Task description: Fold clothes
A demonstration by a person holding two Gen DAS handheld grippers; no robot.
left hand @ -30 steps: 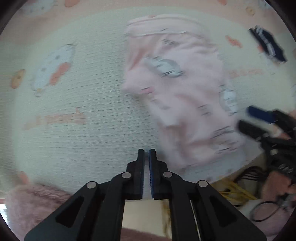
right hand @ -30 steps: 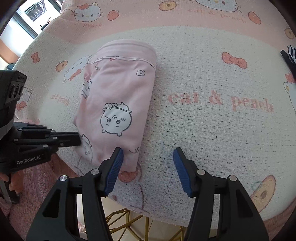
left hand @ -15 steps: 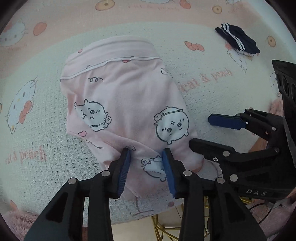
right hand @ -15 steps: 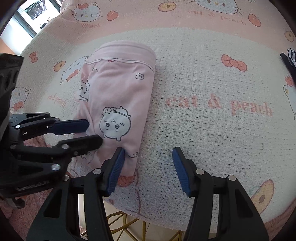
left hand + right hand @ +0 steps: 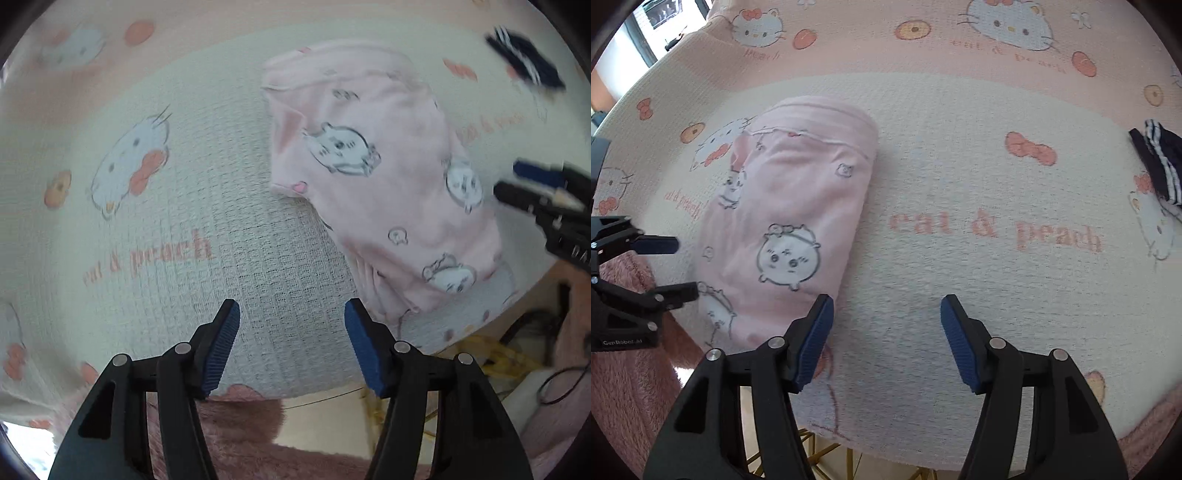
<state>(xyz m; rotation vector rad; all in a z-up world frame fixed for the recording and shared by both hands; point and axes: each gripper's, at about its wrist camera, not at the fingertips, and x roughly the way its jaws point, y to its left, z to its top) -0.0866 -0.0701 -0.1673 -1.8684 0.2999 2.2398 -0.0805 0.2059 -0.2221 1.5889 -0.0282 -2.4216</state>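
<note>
A folded pink garment [image 5: 388, 184] with cartoon animal prints lies on the Hello Kitty cloth-covered table [image 5: 221, 221]; it also shows in the right wrist view [image 5: 790, 229]. My left gripper [image 5: 291, 332] is open and empty, hovering over bare cloth to the left of the garment's near end; it also shows at the left edge of the right wrist view [image 5: 676, 266]. My right gripper [image 5: 886, 328] is open and empty, its left finger just beside the garment's near right corner; it shows at the right edge of the left wrist view [image 5: 517, 181].
A folded dark navy garment with white stripes [image 5: 1160, 162] lies at the table's right side, also in the left wrist view [image 5: 524, 59]. The table's front edge [image 5: 923, 454] is close below the grippers. A pink fluffy rug [image 5: 240, 443] and cables [image 5: 554, 376] lie below.
My left gripper went from shut to open, passed over the garment's near end, then moved off to its left, empty. The right gripper stayed open and barely moved.
</note>
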